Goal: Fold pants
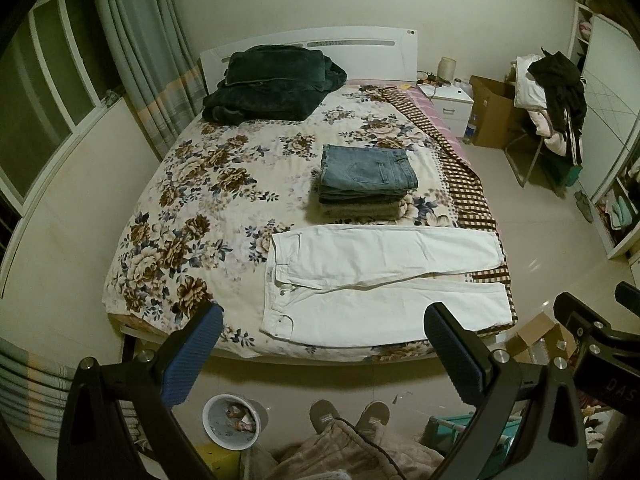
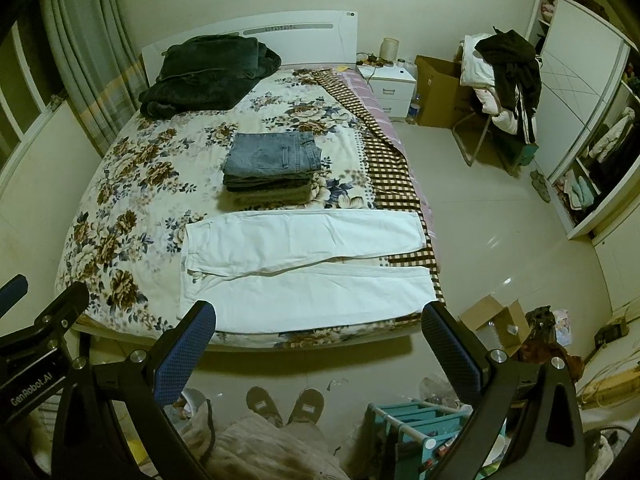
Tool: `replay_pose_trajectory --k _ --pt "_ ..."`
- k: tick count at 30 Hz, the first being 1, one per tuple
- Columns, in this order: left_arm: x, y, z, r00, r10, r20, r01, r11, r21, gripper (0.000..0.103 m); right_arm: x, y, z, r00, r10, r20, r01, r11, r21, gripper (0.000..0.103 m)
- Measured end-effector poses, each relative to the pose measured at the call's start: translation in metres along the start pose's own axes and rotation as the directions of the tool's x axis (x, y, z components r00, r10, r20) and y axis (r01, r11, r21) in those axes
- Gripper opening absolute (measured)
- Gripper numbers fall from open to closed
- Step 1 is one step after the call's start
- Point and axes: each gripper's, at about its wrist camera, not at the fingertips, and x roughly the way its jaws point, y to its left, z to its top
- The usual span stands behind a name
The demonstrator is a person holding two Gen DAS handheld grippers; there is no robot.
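Note:
White pants (image 1: 372, 280) lie spread flat across the near end of the bed (image 1: 168, 216), waist to the left, legs pointing right and slightly apart. They also show in the right wrist view (image 2: 304, 268). My left gripper (image 1: 324, 320) is open and empty, held above the floor just short of the bed's near edge, in front of the pants. My right gripper (image 2: 320, 316) is open and empty, at about the same height beside it. Part of the right gripper (image 1: 592, 344) shows at the right of the left wrist view.
A stack of folded jeans (image 1: 366, 178) sits mid-bed behind the white pants. A dark folded blanket (image 1: 272, 84) lies by the headboard. A white bucket (image 1: 234, 420), my slippered feet (image 1: 348, 416), a teal rack (image 2: 424, 432) and cardboard boxes (image 2: 496, 324) stand on the floor.

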Motion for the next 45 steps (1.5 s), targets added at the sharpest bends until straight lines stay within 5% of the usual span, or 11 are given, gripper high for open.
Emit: replay_pose_trajectory --k 45 --pt "0.001 0.003 -0.003 1.000 -0.006 0.004 0.006 1.000 0.002 0.103 0.002 -0.008 -0.017 1.000 0.011 -0.010 -0.011 1.000 -0.002 0.103"
